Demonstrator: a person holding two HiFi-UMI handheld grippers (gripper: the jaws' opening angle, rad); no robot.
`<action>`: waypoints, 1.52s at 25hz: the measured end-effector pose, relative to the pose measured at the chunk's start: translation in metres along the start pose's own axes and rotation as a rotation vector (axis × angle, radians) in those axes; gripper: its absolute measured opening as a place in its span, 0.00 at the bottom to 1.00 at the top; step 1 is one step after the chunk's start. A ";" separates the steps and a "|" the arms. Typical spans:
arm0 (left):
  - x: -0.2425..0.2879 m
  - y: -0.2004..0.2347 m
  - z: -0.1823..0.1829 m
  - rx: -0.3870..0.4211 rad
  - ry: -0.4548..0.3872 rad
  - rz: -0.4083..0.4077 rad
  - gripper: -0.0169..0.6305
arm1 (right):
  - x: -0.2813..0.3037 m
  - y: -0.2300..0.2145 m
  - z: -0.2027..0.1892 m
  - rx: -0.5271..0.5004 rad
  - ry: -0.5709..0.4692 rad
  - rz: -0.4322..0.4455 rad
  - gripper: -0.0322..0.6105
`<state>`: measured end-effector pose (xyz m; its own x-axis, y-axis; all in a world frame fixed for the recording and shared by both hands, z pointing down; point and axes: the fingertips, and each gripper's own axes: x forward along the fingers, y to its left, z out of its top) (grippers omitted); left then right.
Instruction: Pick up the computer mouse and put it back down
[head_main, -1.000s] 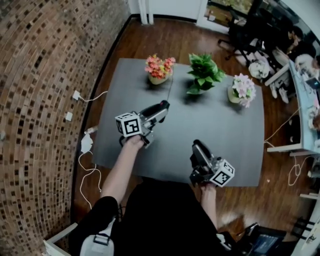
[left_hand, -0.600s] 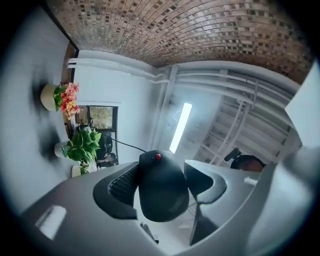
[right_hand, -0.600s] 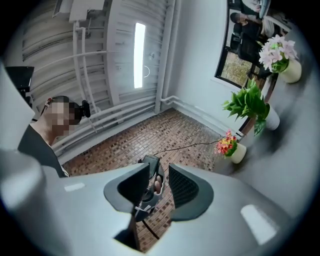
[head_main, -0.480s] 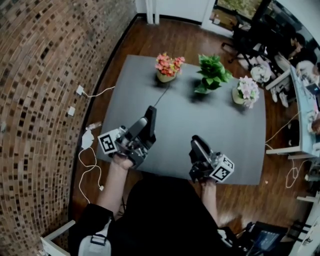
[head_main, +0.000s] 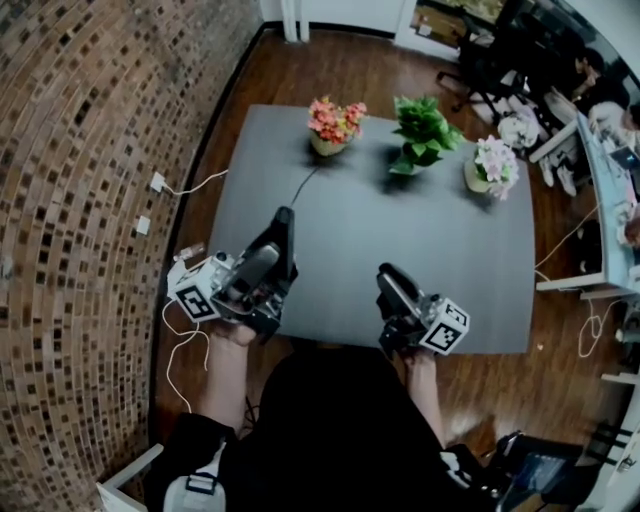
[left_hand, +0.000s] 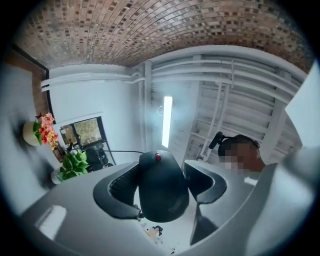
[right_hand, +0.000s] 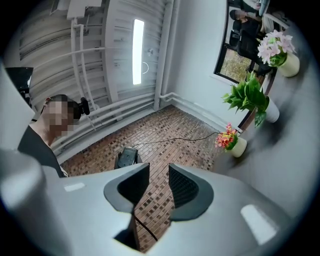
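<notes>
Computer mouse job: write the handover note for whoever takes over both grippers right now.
Left gripper: shut on the computer mouse, held up off the table, jaws tilted upward.
Right gripper: jaws slightly apart with nothing between them, near the table's front edge.
Mouse cable: trails across the table toward the potted flowers at the far side.
Done: pick-up.
Left: set the mouse back down on the table and let go.
</notes>
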<state>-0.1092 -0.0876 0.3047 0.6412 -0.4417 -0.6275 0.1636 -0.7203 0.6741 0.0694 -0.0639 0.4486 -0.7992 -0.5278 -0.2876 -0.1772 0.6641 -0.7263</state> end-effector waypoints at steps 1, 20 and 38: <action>-0.003 0.011 -0.006 -0.007 0.013 0.028 0.47 | -0.001 0.000 0.000 -0.001 -0.001 -0.002 0.20; -0.082 0.330 -0.121 0.152 0.417 0.865 0.47 | -0.047 -0.031 0.025 0.011 -0.039 -0.082 0.20; -0.146 0.470 -0.138 0.351 0.646 1.307 0.47 | -0.076 -0.053 0.043 0.036 -0.059 -0.115 0.20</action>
<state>-0.0228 -0.2878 0.7670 0.4156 -0.6193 0.6661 -0.8941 -0.1438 0.4242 0.1640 -0.0820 0.4826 -0.7396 -0.6300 -0.2367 -0.2440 0.5788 -0.7781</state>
